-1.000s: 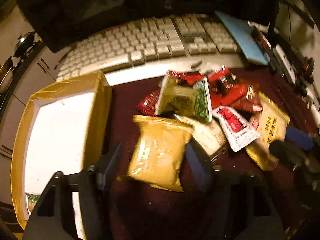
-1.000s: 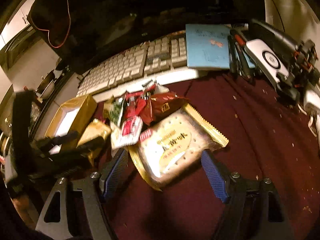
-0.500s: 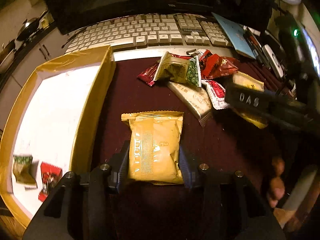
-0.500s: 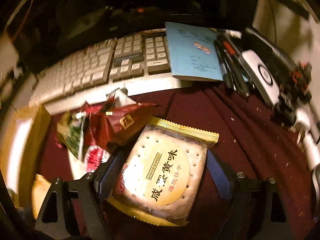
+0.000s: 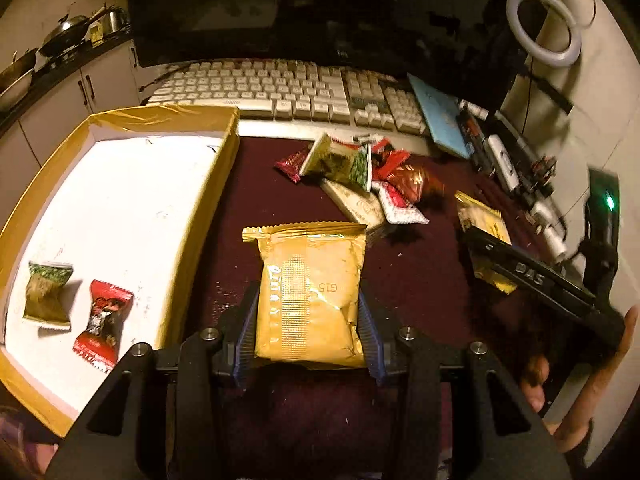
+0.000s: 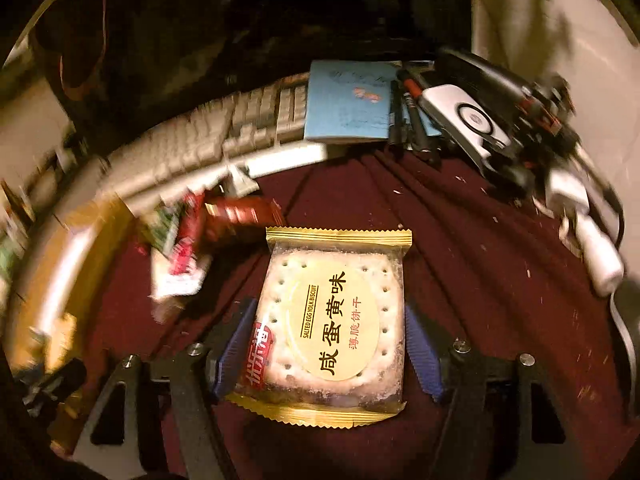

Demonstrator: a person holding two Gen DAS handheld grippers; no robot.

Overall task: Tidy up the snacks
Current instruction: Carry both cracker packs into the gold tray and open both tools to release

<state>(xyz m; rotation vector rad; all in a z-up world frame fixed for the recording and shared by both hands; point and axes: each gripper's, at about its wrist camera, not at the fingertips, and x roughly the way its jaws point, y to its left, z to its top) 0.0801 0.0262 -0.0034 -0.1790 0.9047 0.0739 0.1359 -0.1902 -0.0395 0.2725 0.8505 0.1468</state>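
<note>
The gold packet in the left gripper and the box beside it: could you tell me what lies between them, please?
Only bare maroon cloth lies between the gold packet and the box, as the left wrist view shows.

The left gripper (image 5: 308,320) has both blue-padded fingers (image 5: 246,326) pressed against the sides of a gold snack packet (image 5: 310,294), which stands out forward between them. The right gripper (image 6: 330,340) clamps a salted egg yolk biscuit pack (image 6: 334,320) the same way, its ribbed blue pads (image 6: 422,346) flat against the pack's edges. To the left gripper's right, the person's right hand (image 5: 580,380) wraps the other tool's handle.
</note>
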